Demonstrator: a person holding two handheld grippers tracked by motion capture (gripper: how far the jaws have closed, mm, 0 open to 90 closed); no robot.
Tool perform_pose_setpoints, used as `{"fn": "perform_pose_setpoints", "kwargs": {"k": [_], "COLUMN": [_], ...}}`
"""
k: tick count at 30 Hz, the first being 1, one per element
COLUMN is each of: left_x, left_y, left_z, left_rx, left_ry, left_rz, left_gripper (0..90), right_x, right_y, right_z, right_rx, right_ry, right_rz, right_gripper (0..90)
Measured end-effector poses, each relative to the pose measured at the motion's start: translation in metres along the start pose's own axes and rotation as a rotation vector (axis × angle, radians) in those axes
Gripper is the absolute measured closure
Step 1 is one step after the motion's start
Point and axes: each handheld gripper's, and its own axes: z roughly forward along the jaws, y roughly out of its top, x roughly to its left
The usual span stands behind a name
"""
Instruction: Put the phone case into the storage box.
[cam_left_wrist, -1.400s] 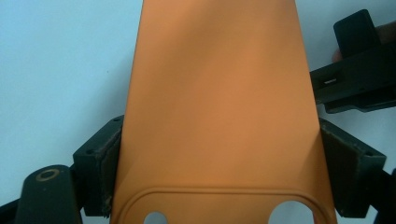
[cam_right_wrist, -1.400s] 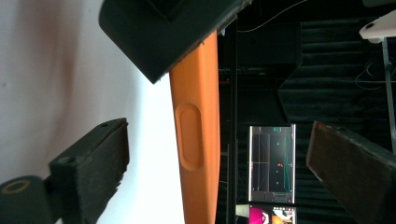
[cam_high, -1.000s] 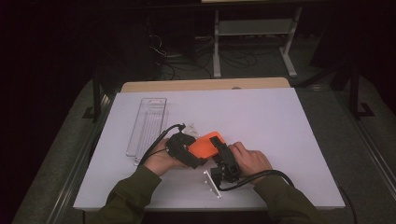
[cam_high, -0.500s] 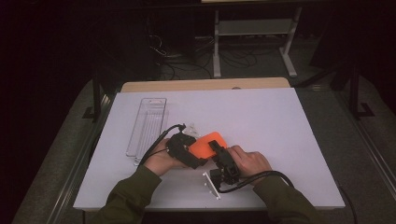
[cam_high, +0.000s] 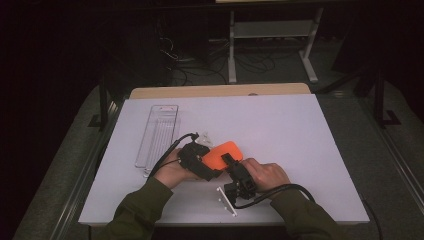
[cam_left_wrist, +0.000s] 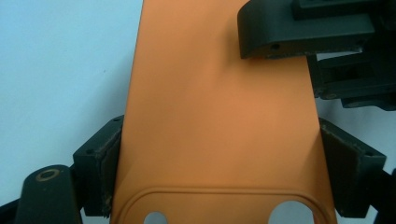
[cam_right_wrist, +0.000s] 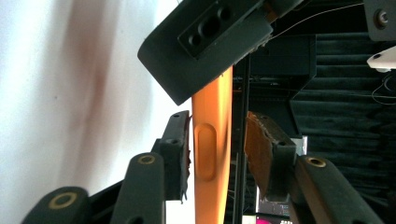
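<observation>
While held above white table (cam_high: 310, 150), orange phone case (cam_high: 223, 153) spans between both grippers near front-centre. Left gripper (cam_high: 202, 162) clamped across case width, pads (cam_left_wrist: 108, 158) pressed on both long edges. Right gripper (cam_high: 231, 161) straddling case edge-on, jaws just been closing, case between them; left pad (cam_right_wrist: 183, 154) touching case side, right pad standing slightly off. Clear plastic tray (cam_high: 157, 134) lying well left. Small white bracket (cam_high: 226, 201) near front edge.
</observation>
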Motion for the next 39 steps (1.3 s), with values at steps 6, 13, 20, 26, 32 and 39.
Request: {"fn": "perform_pose_setpoints", "kwargs": {"k": [6,13,20,26,32,39], "left_x": [0.0006,-0.0004,0.0019,0.0031,0.0045,0.0057], "left_y": [0.0000,-0.0001,0.0001,-0.0005,-0.0009,-0.0018], "left_z": [-0.0005,-0.0006,-0.0022,-0.0024,-0.0034,-0.0045], "left_rx": [0.000,-0.023,-0.002,-0.004,-0.034,-0.027], "left_ry": [0.001,-0.003,-0.003,-0.017,-0.053,-0.061], "left_rz": [0.003,-0.033,-0.007,-0.015,-0.056,-0.050], "left_gripper": [15.5,15.5,15.5,15.4,15.3,15.1], "right_x": [-0.0001,0.0002,0.0023,0.0034,0.0015,0.0024], "right_y": [0.0003,0.0008,0.0019,0.0029,0.0028,0.0036], "right_z": [-0.0001,-0.0013,-0.0004,-0.0002,-0.0021,-0.0020], "right_rx": [0.000,-0.003,0.009,0.006,0.005,0.003], "right_ry": [0.005,0.006,-0.005,-0.027,-0.049,-0.065], "right_rz": [-0.005,-0.018,-0.048,-0.059,-0.055,-0.068], "right_gripper": [64.2,71.0,72.5,75.8,79.6,80.1]}}
